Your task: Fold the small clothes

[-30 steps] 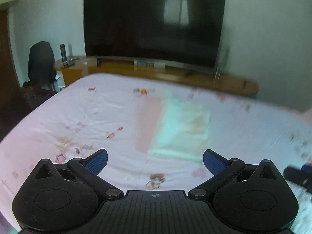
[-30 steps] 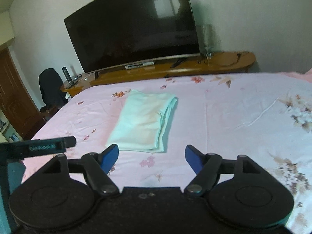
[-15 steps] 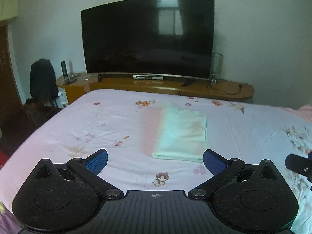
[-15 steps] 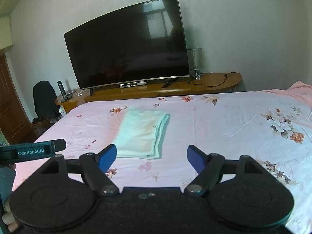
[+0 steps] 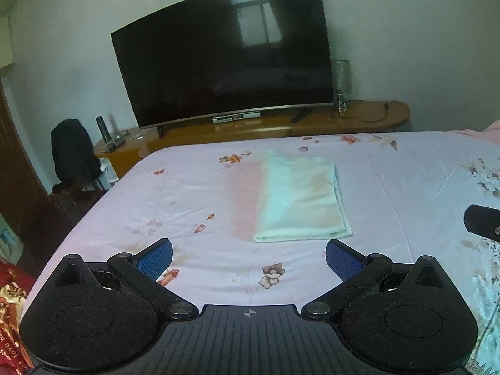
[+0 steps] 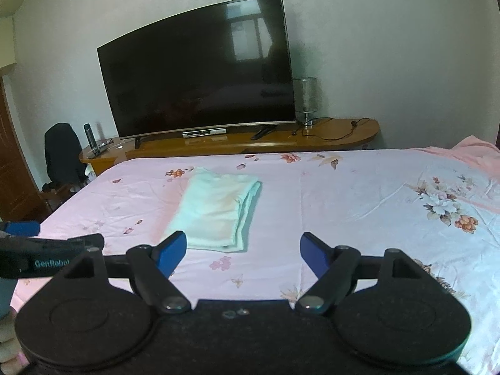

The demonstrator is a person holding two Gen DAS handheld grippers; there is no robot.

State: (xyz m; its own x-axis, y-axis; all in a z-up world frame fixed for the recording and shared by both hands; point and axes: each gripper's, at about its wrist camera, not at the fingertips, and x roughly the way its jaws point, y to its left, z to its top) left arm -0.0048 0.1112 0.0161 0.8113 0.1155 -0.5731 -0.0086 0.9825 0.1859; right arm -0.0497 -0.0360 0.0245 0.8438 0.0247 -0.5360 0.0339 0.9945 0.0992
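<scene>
- My left gripper (image 5: 248, 257) hangs above the near part of the bed, its blue pads (image 5: 155, 257) spread wide with nothing between them.
- My right gripper (image 6: 243, 251) is the same: jaws wide apart, holding nothing, over the floral bedsheet (image 6: 359, 206).
- The folded mint-green garment (image 5: 300, 200) lies flat on the sheet, well ahead of both grippers and touched by neither. In the right wrist view its layered edges (image 6: 250, 209) face right.
- I cannot tell what kind of garment it is; folded up, it shows only a plain rectangle with a faint yellowish patch.
- No container is on the bed. On the wooden TV stand (image 5: 312, 125) a glass vessel (image 5: 340, 81) stands beside the dark television (image 5: 225, 53); whether it holds anything, I cannot make out.
- A dark bottle (image 5: 103, 129) stands on the stand's left end, with small items beside it too blurred to name.
- A black garment draped over a chair (image 5: 73, 150) hides the chair's back.
- The right gripper's tip (image 5: 482, 223) is cut off at the left view's right edge.
- A red printed cloth (image 5: 11, 312) shows only partly at the lower left.
</scene>
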